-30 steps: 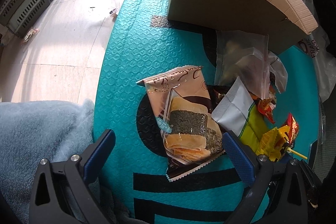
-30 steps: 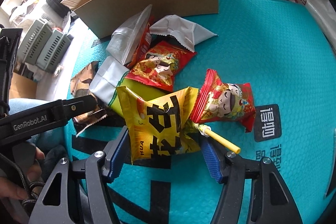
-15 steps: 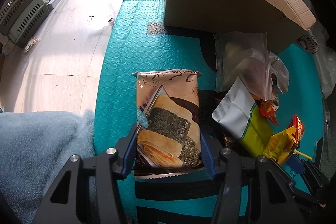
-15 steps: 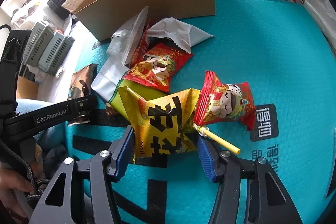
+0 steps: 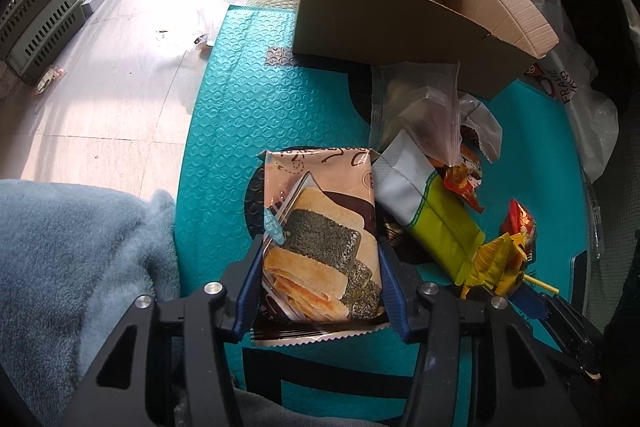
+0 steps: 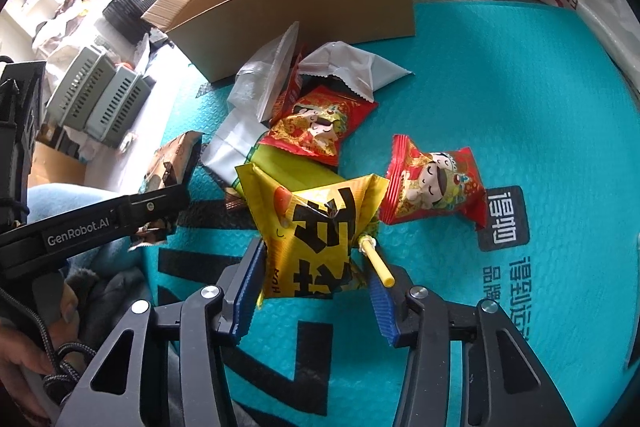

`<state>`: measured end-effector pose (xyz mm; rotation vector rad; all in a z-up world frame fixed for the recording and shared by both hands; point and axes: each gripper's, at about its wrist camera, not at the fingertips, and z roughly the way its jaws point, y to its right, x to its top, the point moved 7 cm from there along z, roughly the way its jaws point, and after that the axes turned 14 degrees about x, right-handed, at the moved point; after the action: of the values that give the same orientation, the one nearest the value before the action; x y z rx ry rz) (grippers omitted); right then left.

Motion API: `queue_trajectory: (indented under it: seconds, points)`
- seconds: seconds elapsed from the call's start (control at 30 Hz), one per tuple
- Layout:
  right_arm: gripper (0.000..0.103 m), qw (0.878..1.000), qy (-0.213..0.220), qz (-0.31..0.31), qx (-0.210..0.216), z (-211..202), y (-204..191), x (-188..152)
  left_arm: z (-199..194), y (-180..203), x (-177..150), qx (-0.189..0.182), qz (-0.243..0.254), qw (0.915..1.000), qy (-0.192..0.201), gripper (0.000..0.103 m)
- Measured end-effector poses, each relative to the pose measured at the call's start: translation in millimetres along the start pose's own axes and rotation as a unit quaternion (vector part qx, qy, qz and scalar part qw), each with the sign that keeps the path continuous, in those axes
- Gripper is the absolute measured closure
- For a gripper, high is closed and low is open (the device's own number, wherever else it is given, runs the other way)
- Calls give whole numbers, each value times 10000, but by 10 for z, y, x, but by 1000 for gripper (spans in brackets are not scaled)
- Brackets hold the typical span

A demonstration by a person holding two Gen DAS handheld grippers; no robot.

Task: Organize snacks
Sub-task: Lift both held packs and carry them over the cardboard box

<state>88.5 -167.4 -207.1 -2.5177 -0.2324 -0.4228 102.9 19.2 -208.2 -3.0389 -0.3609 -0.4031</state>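
Snacks: seaweed-cracker packet (image 5: 320,239) sits pinched at its near end between the pads of the left hand-held gripper (image 5: 318,285), over the teal bubble mat (image 5: 224,131). Film wrapper, slick and crinkly; contents brittle, so light squeeze across the sides looks wise. Right hand-held gripper (image 6: 310,289) has just been closing on the yellow puffed packet (image 6: 312,227), left pad touching, wrapper buckling; likely light, air-filled, prone to slip. Beyond: green-and-silver pouch (image 5: 432,211), red packets (image 6: 320,125), then the open cardboard box (image 5: 392,7), the probable destination.
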Motion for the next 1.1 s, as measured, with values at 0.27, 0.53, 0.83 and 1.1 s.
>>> queue_trajectory:
  seconds: [0.27, 0.53, 0.83, 1.1]
  points:
    - [55, 9998, 73, 34, 158, -153, -77, -136, -334, 139, -247, -187, 211, 9996, 89, 52]
    - [55, 9997, 47, 4, 245, -314, -195, -245, -627, 206, -413, -410, 347, 9982, 261, 52]
    - [55, 9987, 297, -200, 358, -631, -374, -83, -1121, 317, -316, -714, 491, 9936, 731, 52]
    - [55, 9961, 630, -481, 379, -953, -547, 298, -1419, 389, -71, -840, 487, 9886, 1147, 52]
